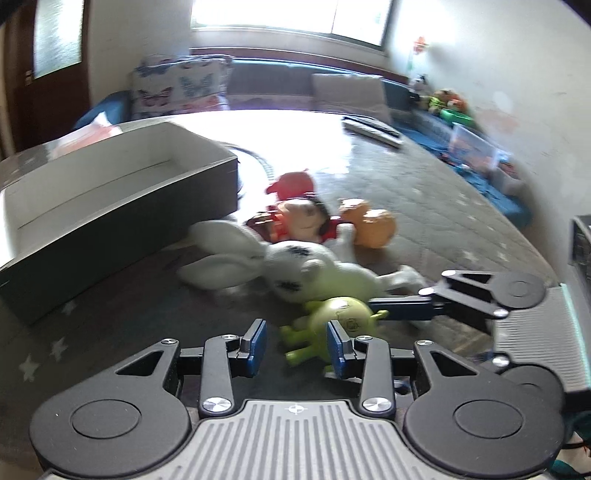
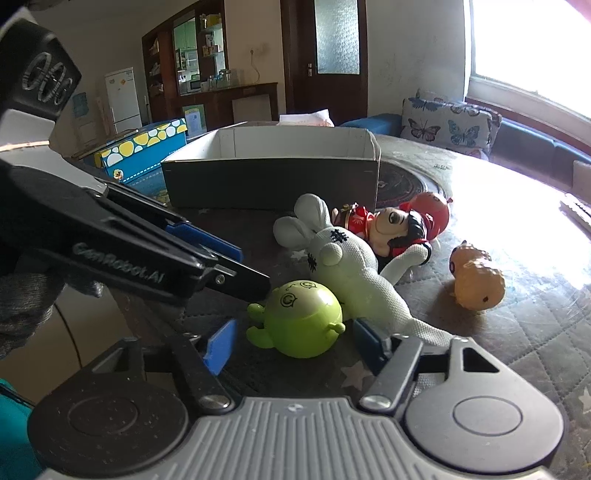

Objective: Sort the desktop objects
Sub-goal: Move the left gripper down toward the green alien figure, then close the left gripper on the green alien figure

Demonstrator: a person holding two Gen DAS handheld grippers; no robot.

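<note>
A: Where is the green toy [image 2: 301, 325] found?

B: Between the spread fingers of the right gripper [image 2: 291, 345], beside the white rabbit [image 2: 347, 269].

A: And the left gripper [image 1: 295, 343]?

B: Also spread, nothing held. Closure should be centred on the round body, the rabbit avoided.

Left wrist view: mounted behind my left gripper [image 1: 296, 345], low over the table [image 1: 424, 192], facing a bright window [image 1: 288, 14] and a sofa [image 1: 258, 79]. The green toy [image 1: 341, 314] lies close, just past my fingertips; the open box [image 1: 122, 206] sits to the left. My right gripper [image 1: 402, 308] enters from the right.

Right wrist view: mounted behind my right gripper [image 2: 295, 345], equally low and close, facing a door [image 2: 327, 55] and cabinets [image 2: 192, 62], the window at far right. My left gripper [image 2: 221, 262] enters from the left.

Shared field: the green toy [image 2: 301, 319], the white plush rabbit [image 1: 295, 264] [image 2: 345, 266], the doll [image 1: 304, 218] [image 2: 391, 229], the orange toy [image 1: 367, 227] [image 2: 474, 280] and the box [image 2: 273, 177], seen from roughly crossing directions.
</note>
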